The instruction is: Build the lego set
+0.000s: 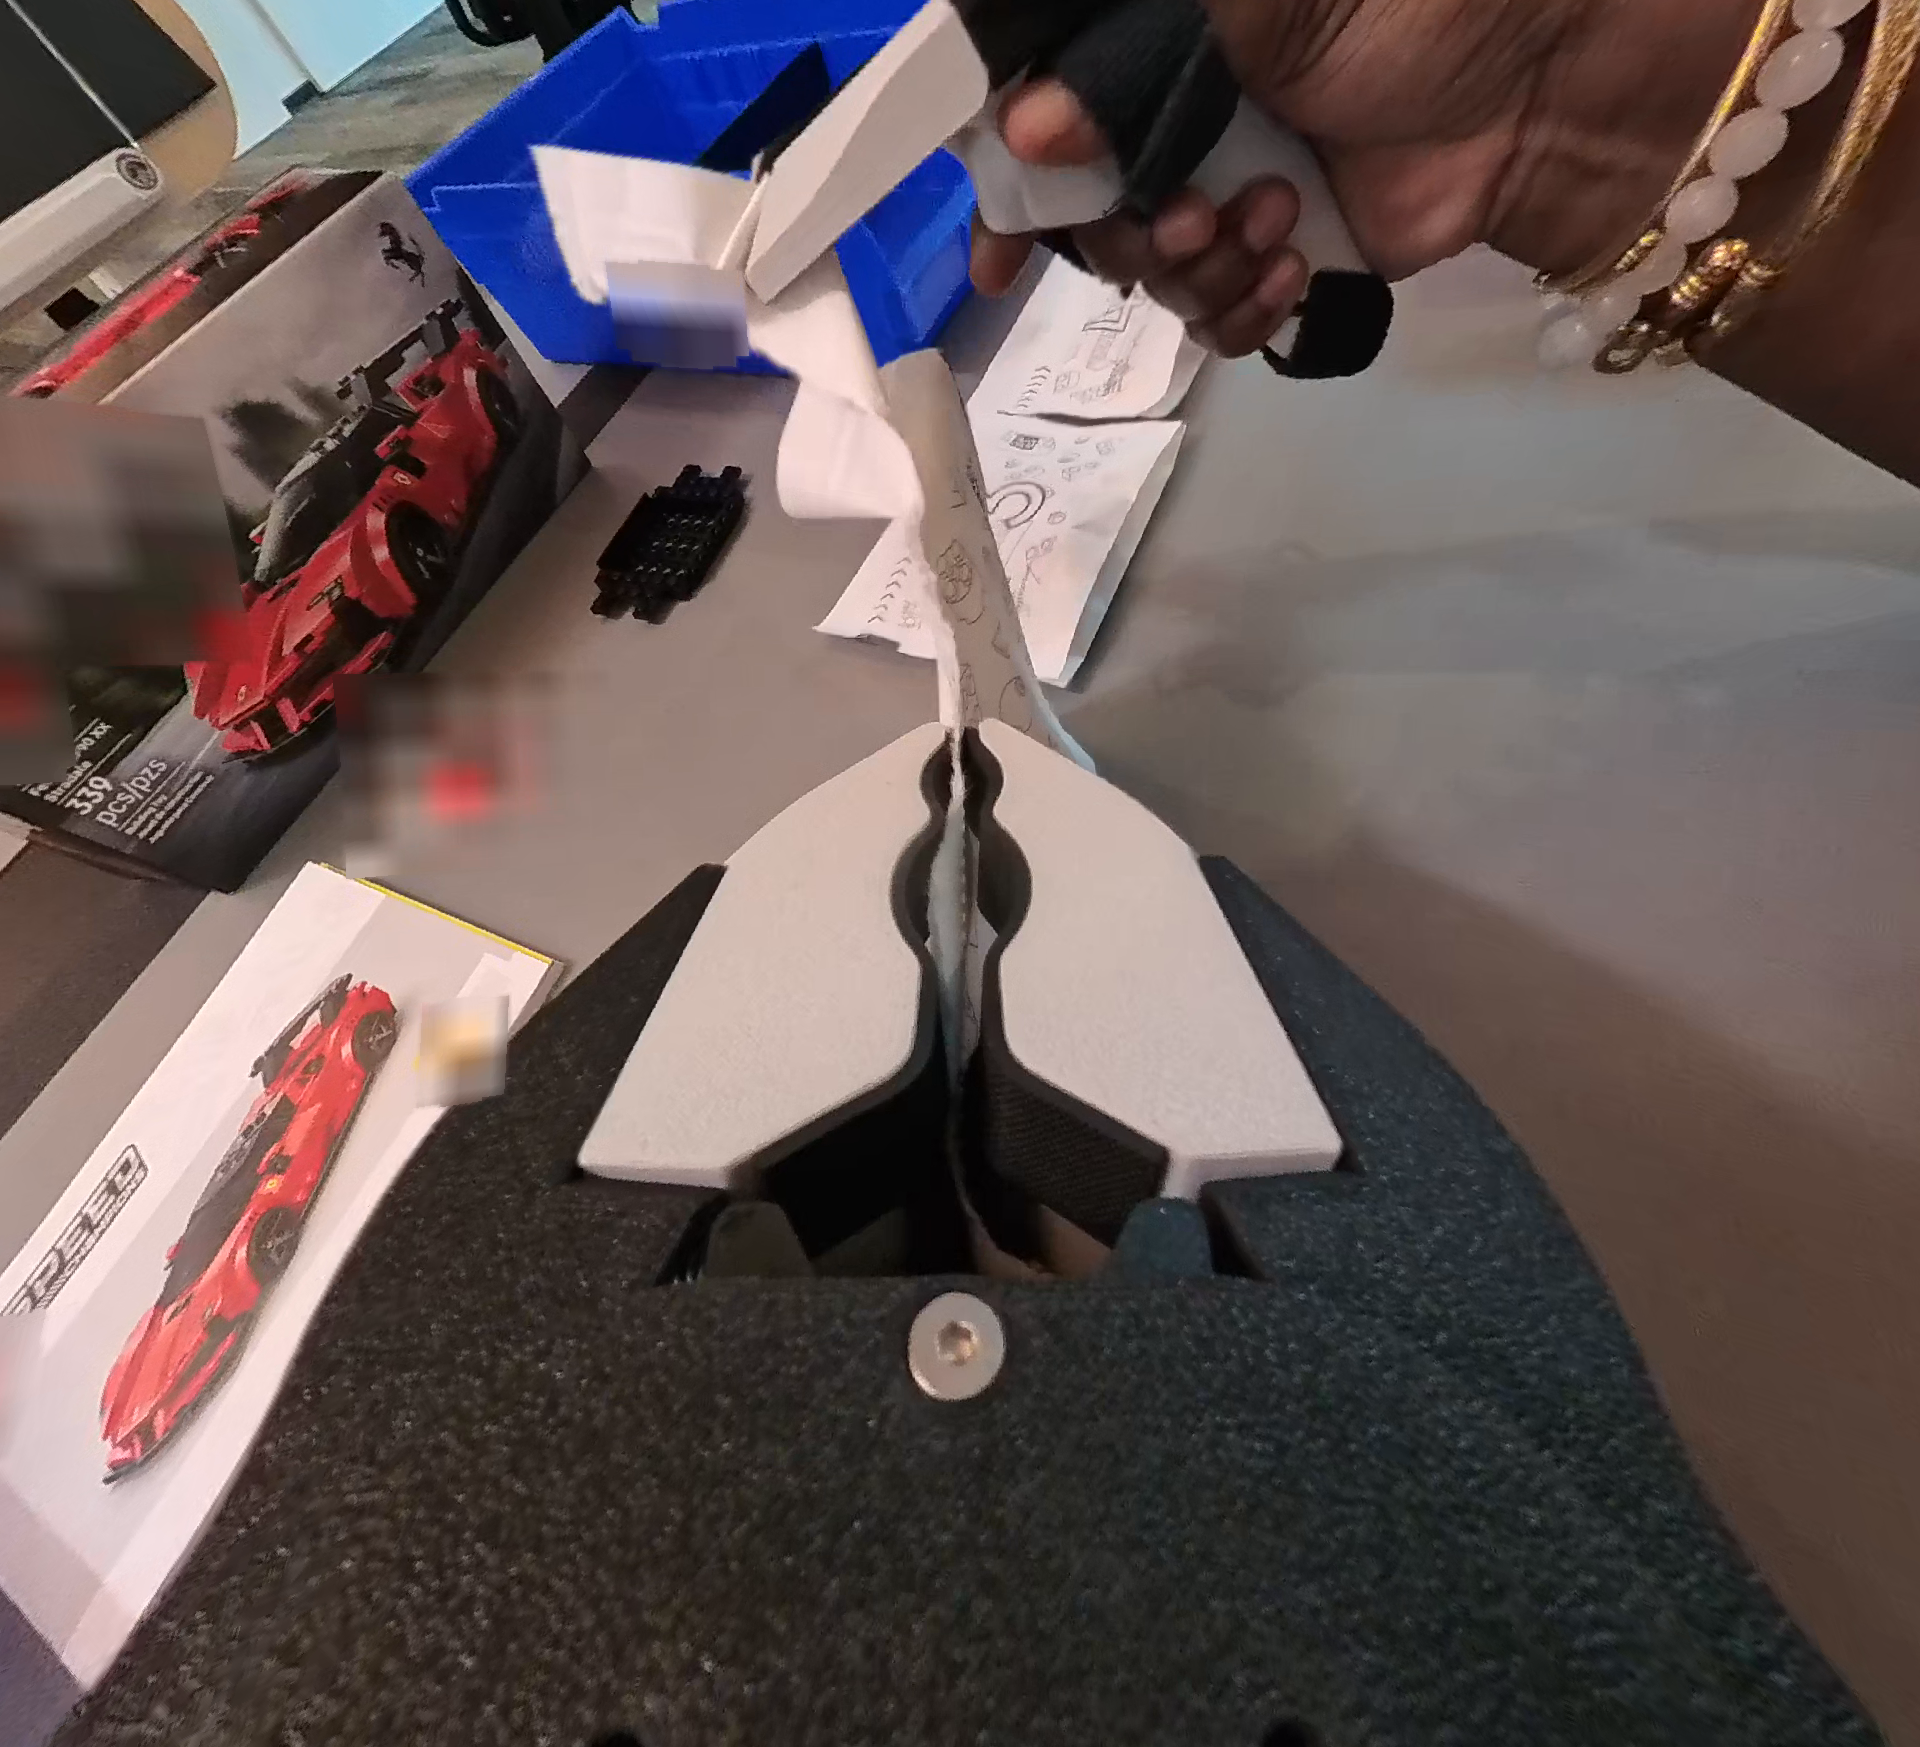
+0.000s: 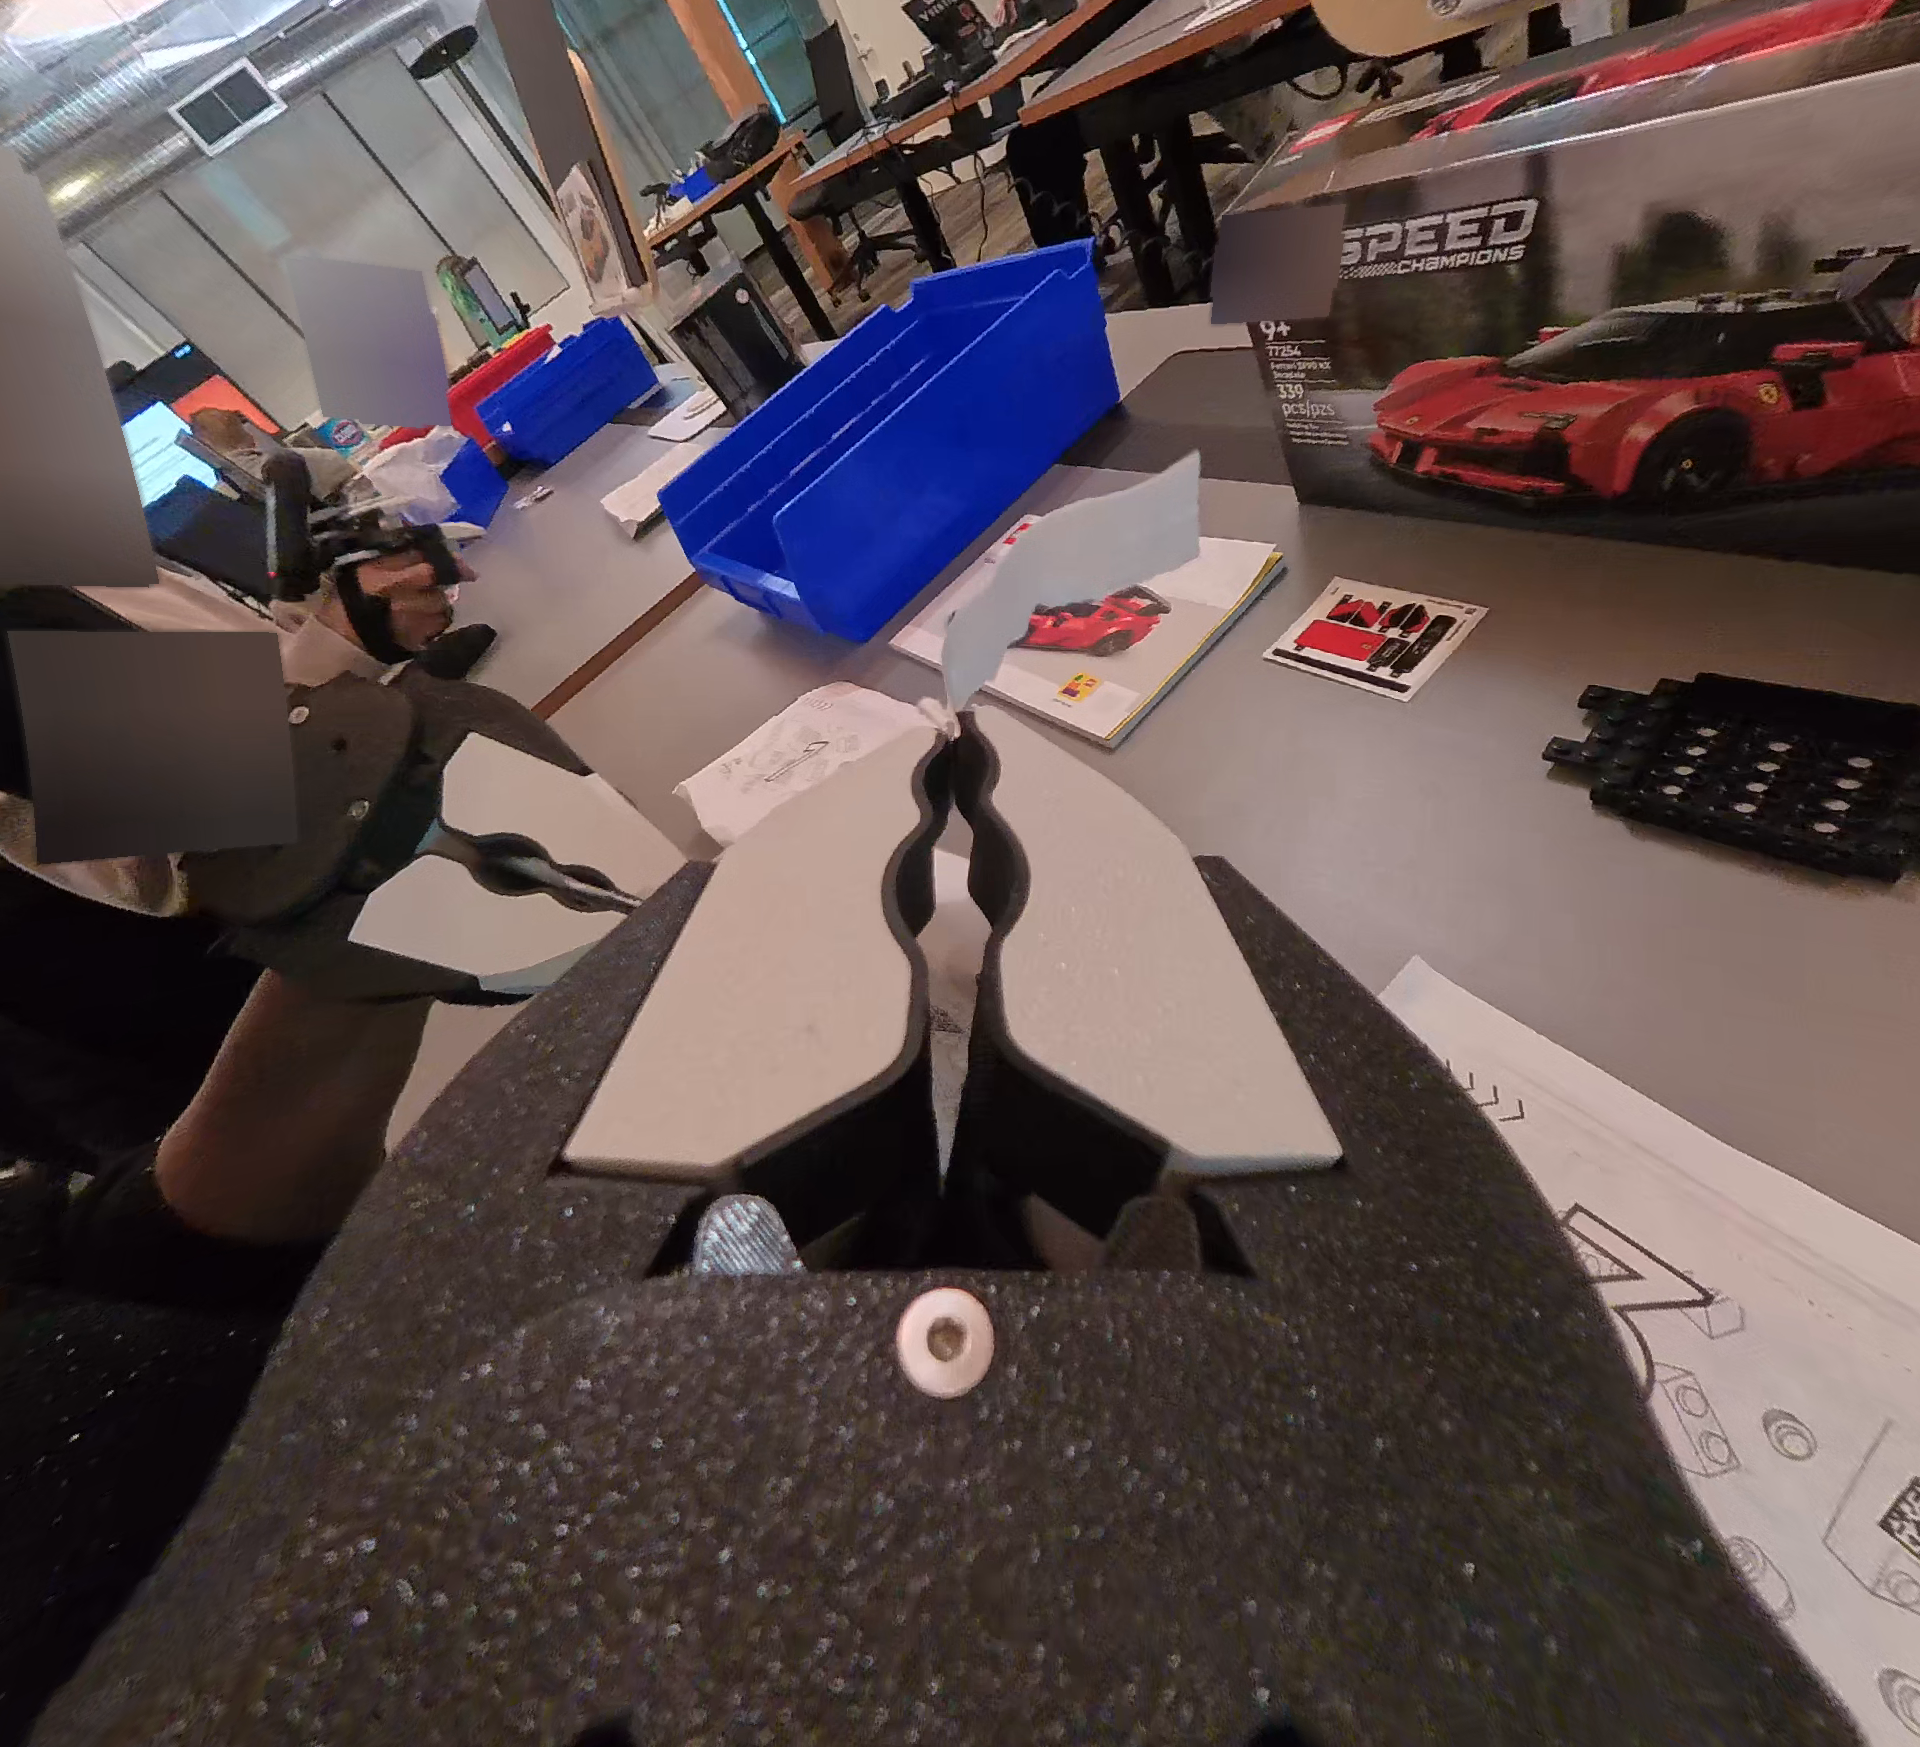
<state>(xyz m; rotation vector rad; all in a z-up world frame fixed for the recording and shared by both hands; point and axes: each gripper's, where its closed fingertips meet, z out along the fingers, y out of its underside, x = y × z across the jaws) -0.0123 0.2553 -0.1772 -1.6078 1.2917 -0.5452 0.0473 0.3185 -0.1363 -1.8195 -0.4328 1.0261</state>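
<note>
Paper bag (image 1: 904, 492), white with line drawings, stretches above the grey table (image 1: 1455, 658), clamped at one end by the left gripper (image 1: 961, 741) and at the other by the right gripper (image 1: 758, 243), toward 11 o'clock. Blue bin (image 1: 623, 170) sits beyond; a black brick plate (image 1: 675, 544) lies at 10 o'clock.

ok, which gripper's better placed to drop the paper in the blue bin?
Right, probably: its shut fingers hold the paper up by the bin. Left clamps the paper's other end, farther back from it.
</note>
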